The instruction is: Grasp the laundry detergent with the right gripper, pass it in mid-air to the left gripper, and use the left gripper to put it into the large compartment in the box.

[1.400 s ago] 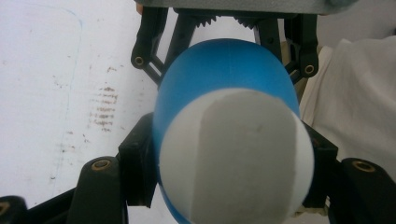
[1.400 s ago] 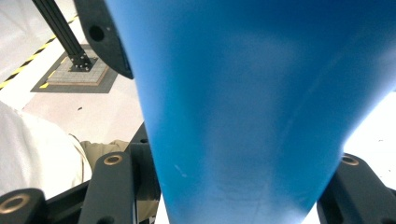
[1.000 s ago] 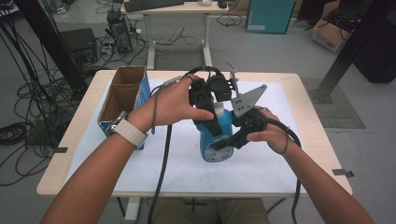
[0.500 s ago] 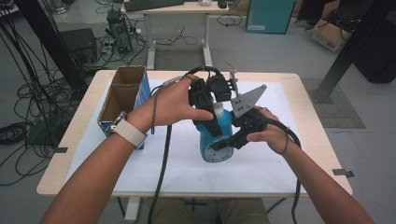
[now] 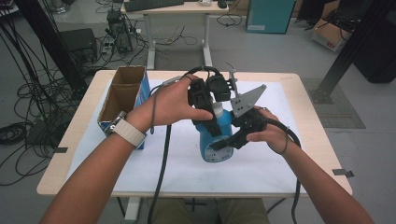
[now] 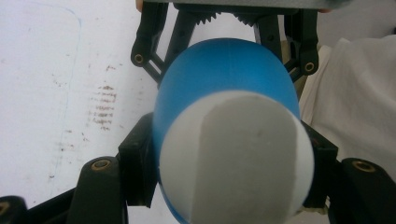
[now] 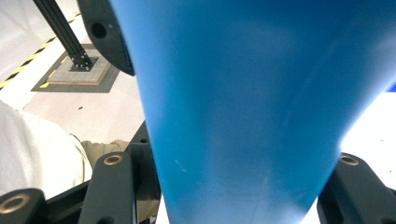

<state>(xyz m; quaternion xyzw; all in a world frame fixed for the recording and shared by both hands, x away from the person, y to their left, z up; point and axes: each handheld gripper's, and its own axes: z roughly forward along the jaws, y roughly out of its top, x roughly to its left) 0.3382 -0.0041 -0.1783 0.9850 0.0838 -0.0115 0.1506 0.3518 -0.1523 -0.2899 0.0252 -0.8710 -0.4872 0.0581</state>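
A blue bottle with a white cap stands upright on the white sheet at the table's middle. My left gripper comes down from above and is shut on the bottle at its cap and neck. In the left gripper view the white cap sits between the black pads, with the blue shoulder below it. My right gripper reaches in from the right and is shut on the bottle's body. In the right gripper view the blue bottle stands between both jaws.
An open cardboard box with a blue side stands at the table's left edge. Cables trail from both grippers toward the front edge. Behind the table is a desk; a black post rises at the right.
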